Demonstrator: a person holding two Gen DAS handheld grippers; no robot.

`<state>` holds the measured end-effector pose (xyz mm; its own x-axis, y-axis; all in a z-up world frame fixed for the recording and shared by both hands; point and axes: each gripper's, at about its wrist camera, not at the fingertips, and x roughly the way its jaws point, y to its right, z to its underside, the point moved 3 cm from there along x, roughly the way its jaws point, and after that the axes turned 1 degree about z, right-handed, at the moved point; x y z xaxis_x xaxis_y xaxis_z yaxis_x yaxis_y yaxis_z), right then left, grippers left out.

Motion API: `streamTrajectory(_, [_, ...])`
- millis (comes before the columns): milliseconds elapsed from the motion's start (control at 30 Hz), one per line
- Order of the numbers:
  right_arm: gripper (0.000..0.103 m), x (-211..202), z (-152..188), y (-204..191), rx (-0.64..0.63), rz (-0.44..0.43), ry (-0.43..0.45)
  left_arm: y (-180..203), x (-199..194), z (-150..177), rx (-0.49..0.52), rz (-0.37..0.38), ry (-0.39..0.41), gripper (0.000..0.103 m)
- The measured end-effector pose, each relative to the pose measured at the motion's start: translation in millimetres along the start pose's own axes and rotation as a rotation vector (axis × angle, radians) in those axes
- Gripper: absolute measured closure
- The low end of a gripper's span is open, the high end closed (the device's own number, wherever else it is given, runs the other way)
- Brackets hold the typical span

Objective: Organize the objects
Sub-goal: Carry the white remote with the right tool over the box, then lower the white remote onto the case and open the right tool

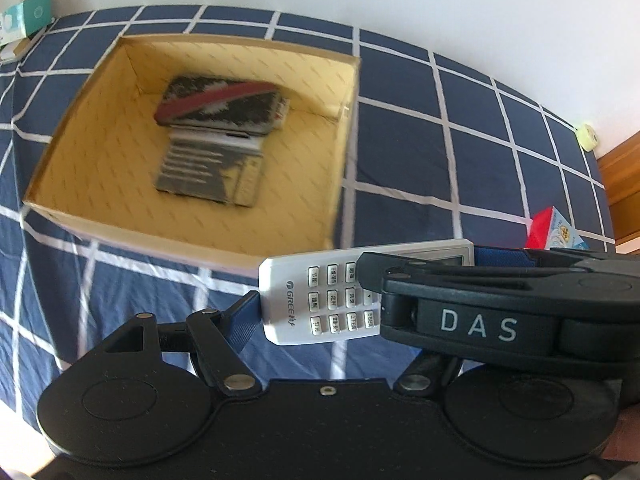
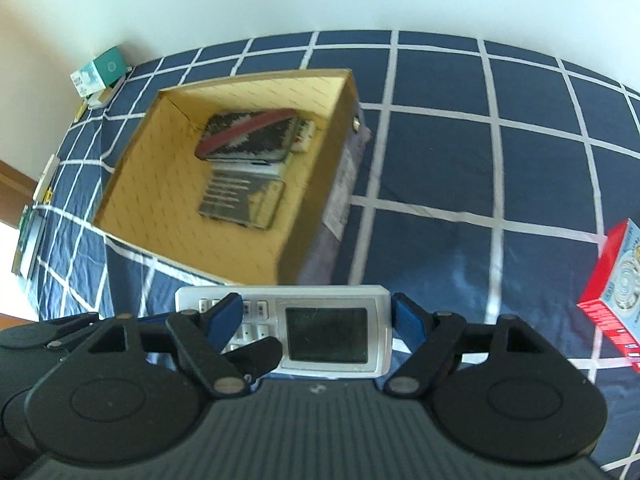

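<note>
I hold the white remote control (image 2: 304, 328) with both grippers together; the right gripper (image 2: 320, 320) is closed on its two short ends, the display between the blue pads, and the left gripper (image 1: 360, 292) is clamped on the keypad part, though its right pad is hidden behind the other gripper. The remote hangs above the blue checked bed cover (image 2: 460, 152), just near the front edge of the open cardboard box (image 1: 344, 148), which already contains a dark patterned case (image 1: 220, 104) and a flat booklet (image 1: 208, 168). To do this step well, I think both grippers must travel as one, keeping the remote level; then lower it into the free space at the near side of the box, and release only when it rests on the bottom.
</note>
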<state>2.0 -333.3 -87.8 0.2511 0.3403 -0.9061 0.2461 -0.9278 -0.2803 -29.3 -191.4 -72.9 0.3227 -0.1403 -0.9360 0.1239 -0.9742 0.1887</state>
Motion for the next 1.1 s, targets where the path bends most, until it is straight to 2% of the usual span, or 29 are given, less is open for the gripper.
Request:
streamTrajectory(267, [0.023, 19, -25, -46, 0.01, 0.002, 0.012, -49, -4, -27, 0.009, 0.001, 0.004, 0.032])
streamTrajectory(600, [0.023, 53, -73, -93, -0.003, 0.0, 0.015, -104, 7, -75, -0.001, -0.002, 0.009, 0.032])
streamTrajectory(833, [0.023, 88, -111, -104, 0.007, 0.002, -0.002, -127, 36, -116, 0.009, 0.004, -0.014, 0.032])
streamTrajectory(1100, [0.023, 138, -155, -97, 0.067, 0.001, -0.029, -143, 81, -164, 0.05, 0.002, -0.06, 0.032])
